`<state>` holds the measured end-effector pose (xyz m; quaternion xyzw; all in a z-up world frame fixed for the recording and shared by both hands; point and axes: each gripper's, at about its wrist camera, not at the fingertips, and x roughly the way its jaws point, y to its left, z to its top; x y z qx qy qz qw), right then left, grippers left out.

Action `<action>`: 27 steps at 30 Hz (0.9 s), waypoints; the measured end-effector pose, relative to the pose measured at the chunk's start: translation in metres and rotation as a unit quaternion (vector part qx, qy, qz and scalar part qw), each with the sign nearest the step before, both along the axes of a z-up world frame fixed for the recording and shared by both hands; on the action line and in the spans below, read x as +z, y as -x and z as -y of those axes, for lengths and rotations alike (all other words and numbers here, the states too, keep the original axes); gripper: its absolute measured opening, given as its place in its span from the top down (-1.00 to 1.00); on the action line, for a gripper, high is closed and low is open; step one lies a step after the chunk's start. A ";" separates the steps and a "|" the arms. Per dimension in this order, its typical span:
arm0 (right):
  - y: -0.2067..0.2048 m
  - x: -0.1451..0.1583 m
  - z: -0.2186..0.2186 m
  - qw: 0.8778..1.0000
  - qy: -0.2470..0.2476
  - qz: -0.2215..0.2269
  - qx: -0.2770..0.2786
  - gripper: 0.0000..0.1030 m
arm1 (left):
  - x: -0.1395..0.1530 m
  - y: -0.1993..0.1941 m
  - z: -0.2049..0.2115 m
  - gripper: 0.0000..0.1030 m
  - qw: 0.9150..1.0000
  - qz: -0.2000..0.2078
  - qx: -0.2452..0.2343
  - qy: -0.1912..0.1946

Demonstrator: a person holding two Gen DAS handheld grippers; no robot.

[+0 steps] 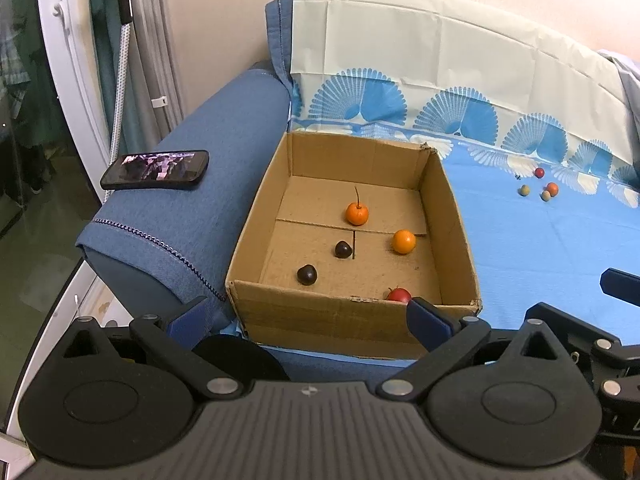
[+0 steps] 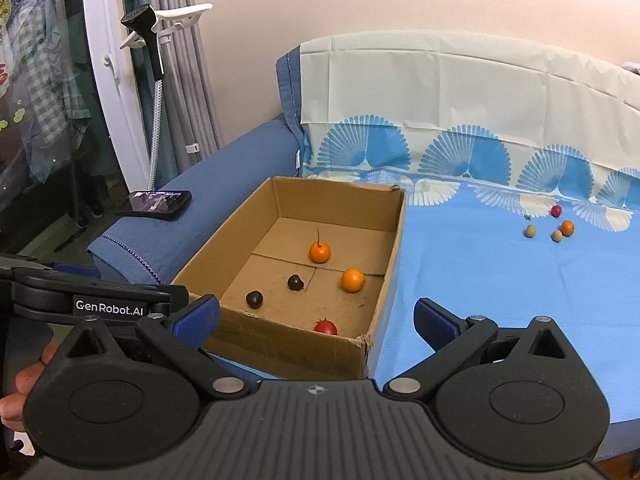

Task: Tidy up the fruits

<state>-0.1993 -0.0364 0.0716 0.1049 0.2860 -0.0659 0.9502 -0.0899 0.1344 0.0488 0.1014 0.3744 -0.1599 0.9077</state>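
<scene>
The blue sofa (image 2: 480, 300), draped in a fan-patterned cloth, carries everything. An open brown cardboard box (image 2: 396, 248) sits at its left end beside the armrest, where a black phone (image 1: 156, 170) lies. Inside the box are two orange fruits (image 1: 357, 213), two dark round fruits (image 1: 307, 274) and a red one (image 2: 325, 327) by the near wall. Four small fruits (image 2: 556, 226) lie well apart on the right. My left gripper (image 1: 308, 320) and right gripper (image 2: 316, 320) hover with jaws spread wide, holding nothing.

Five fruits (image 1: 357, 213) lie in the open cardboard box (image 1: 256, 216); four more (image 1: 539, 186) on the blue sheet.
</scene>
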 end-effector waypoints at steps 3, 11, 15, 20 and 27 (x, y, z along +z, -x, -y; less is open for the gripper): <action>-0.001 0.000 -0.001 1.000 0.000 0.000 0.001 -0.98 | -0.001 -0.002 -0.001 -0.99 1.000 -0.002 0.001 0.000; -0.003 -0.003 0.000 1.000 -0.005 -0.007 -0.001 -0.98 | -0.004 -0.003 0.002 -0.99 1.000 -0.008 0.001 -0.005; -0.004 -0.004 0.002 1.000 -0.007 -0.009 -0.001 -0.98 | -0.006 -0.004 0.003 -0.99 1.000 -0.011 0.001 -0.007; -0.006 -0.007 0.003 1.000 -0.011 -0.012 -0.002 -0.98 | -0.009 -0.005 0.006 -0.99 1.000 -0.016 0.001 -0.011; -0.008 -0.014 0.009 1.000 -0.019 -0.019 -0.007 -0.98 | -0.014 -0.009 0.014 -0.99 0.999 -0.027 -0.003 -0.020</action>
